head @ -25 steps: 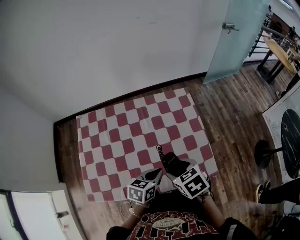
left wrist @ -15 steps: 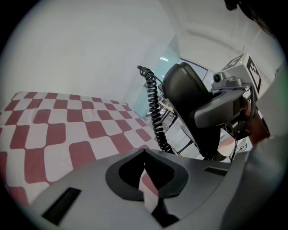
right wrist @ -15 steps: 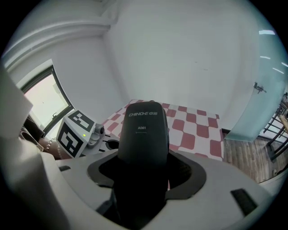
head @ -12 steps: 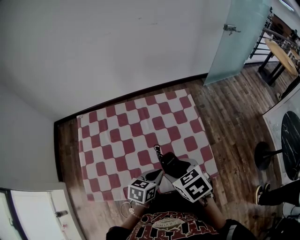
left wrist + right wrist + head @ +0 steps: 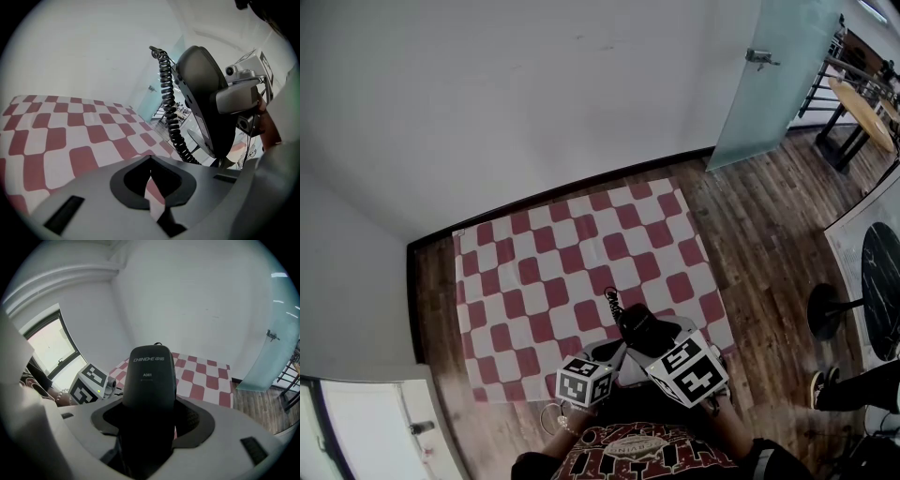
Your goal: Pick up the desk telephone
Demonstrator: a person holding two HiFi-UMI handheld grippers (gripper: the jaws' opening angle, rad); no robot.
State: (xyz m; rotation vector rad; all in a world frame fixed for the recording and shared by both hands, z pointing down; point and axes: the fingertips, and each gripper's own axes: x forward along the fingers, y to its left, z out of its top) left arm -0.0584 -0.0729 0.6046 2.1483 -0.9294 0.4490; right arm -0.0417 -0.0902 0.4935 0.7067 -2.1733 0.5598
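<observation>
Right gripper (image 5: 149, 425) has the telephone handset (image 5: 151, 380) clamped; jaws pinching the black body from both sides, the far end poking up and forward past them. That's a grip low on the shaft; I'd judge it puts the weight close to the hand and leaves the printed back showing.

In the head view the pair sits at lower centre of the frame; the handset is held up off the red-and-white checked cloth (image 5: 544, 272), not lying on it. The coiled cord (image 5: 610, 300) sprouts from the handset's far end, toward the middle of the cloth.

Left gripper (image 5: 151, 190) is idle; jaws pressed almost together, just a thin slit between them with cloth showing through, nothing held. It sits just beside its partner; its own view has the handset at upper right with the cord curling down the left side of it. My read is that it waits there to steady the cord or take the base.

The telephone's base I can't find in any view; it may be hidden behind the grippers at the bottom of the head view, so where the cord runs to is unclear.

The cloth lies on the wooden floor (image 5: 769, 234) up against the white wall (image 5: 534, 94). For the handset at least, the pick-up looks done.
</observation>
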